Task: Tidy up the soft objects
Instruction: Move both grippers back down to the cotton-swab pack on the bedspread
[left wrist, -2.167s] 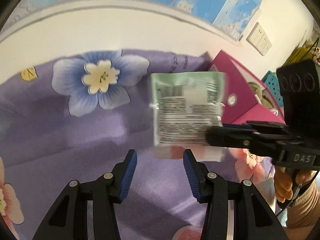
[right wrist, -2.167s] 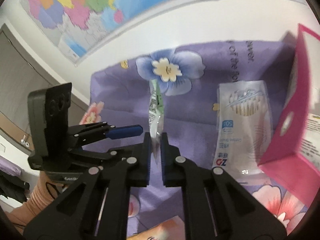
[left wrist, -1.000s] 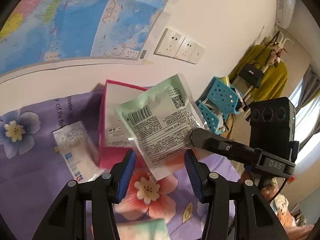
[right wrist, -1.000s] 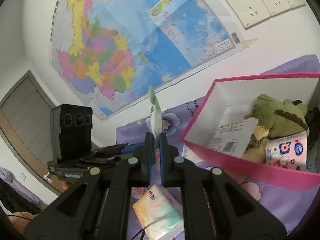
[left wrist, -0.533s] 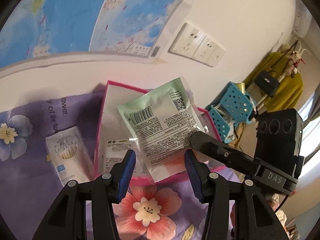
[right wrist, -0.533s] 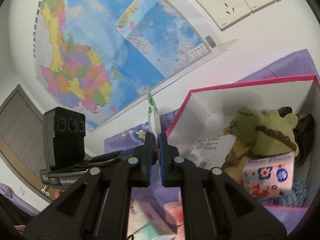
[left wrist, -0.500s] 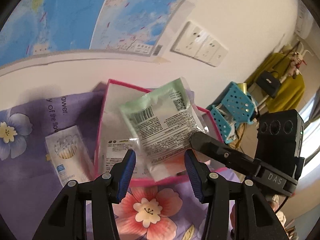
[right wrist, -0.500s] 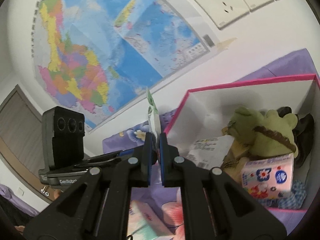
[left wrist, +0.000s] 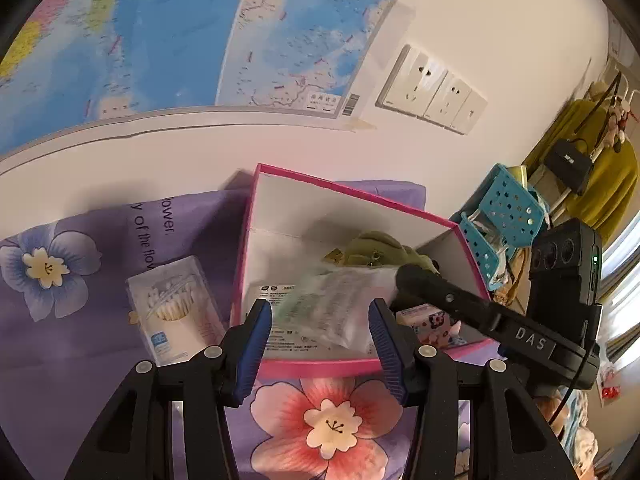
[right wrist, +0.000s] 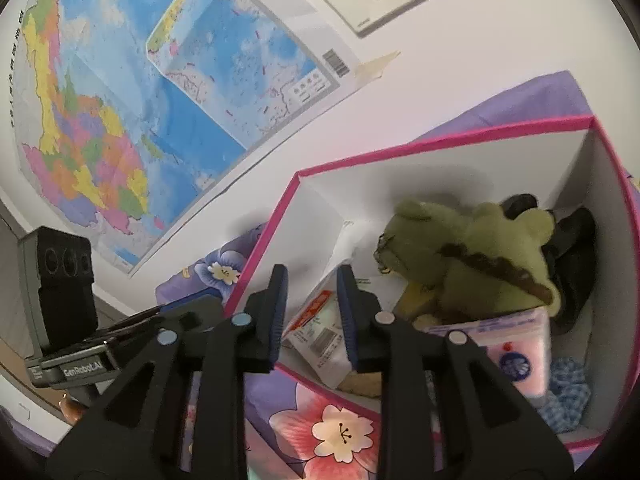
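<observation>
On the left, the purple flowered cloth (left wrist: 80, 320) carried printed words, of which only "of the" and "flower." could be read. Just beside the box, the clear pack of cotton swabs (left wrist: 172, 312) lay on this cloth outside of it, so I judged this item as not yet sorted; its small blue label was too small to read. The left gripper (left wrist: 320, 316) hovered in front of the box with its tongs spread and nothing between them, and in the right wrist view its body showed the mark "GenRobot.AI". The pink box (left wrist: 320, 366) stood open against the wall. The pale green pouch (left wrist: 332, 312) was inside it, blurred, over a white printed sheet (left wrist: 276, 292), and the small print on both could not be read. Further right in the box lay a green plush toy (right wrist: 472, 256), a pink flowered tissue pack (right wrist: 516, 344) with a round blue logo that I could not read, and a blue checked fabric (right wrist: 564, 396). The right gripper (right wrist: 312, 280) stood over the box; its tongs had just been opening and were parted, and the pouch showed between and beyond them without being pinched. Its side bore the letters "DAS". In my judgement the task was well advanced: several soft things, and now the pouch, were in the box, while at least the swab pack remained.
</observation>
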A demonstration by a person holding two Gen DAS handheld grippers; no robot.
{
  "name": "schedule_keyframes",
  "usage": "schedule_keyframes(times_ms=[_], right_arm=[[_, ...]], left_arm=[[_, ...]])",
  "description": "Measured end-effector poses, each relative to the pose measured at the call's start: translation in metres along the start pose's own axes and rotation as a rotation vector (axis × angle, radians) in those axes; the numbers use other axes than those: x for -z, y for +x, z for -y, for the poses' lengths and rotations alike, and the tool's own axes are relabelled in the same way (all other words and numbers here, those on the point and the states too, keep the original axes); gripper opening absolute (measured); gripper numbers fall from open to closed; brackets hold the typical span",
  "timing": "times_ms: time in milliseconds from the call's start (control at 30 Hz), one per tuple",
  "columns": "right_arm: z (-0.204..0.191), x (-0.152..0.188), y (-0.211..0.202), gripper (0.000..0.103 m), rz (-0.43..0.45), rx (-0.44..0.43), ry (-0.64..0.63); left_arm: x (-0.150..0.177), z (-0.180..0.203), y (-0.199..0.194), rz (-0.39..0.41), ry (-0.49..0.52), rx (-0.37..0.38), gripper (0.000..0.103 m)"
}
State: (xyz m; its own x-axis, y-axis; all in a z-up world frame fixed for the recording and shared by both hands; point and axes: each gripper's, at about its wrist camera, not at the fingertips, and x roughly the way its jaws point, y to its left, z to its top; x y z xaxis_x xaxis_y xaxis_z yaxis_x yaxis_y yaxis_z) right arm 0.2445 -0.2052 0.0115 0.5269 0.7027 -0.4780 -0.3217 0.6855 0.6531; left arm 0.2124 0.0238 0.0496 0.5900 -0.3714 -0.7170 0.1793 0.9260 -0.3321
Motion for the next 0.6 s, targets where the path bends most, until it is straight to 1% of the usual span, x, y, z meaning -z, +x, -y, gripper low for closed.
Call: schedule_keyframes(times_ms=[67,167,300,400,533,600], right_arm=[[-0.004,0.000,-0.007,0.029,0.020,0.012,-0.017],[-0.018,0.003,-0.018,0.030,0.042,0.028,-0.080],[-0.047,0.014,-0.026,0.031,0.022,-0.011,-0.199],[-0.069,0.028,-0.023,0.031,-0.025,-0.052,-0.283],[-0.083,0.046,-0.007,0.031,-0.095,-0.049,-0.357],[-0.085,0.053,0.003,0.031,-0.124,-0.047,-0.369]], left_arm=[[0.001,-0.001,-0.006,0.005,0.001,-0.003,0.051],[0.001,-0.002,-0.020,0.013,0.021,0.006,0.051],[0.004,-0.003,-0.042,0.026,0.056,-0.001,0.051],[0.006,-0.010,-0.058,0.034,0.077,-0.012,0.052],[0.011,-0.027,-0.076,0.042,0.089,-0.031,0.052],[0.012,-0.037,-0.086,0.049,0.088,-0.046,0.052]])
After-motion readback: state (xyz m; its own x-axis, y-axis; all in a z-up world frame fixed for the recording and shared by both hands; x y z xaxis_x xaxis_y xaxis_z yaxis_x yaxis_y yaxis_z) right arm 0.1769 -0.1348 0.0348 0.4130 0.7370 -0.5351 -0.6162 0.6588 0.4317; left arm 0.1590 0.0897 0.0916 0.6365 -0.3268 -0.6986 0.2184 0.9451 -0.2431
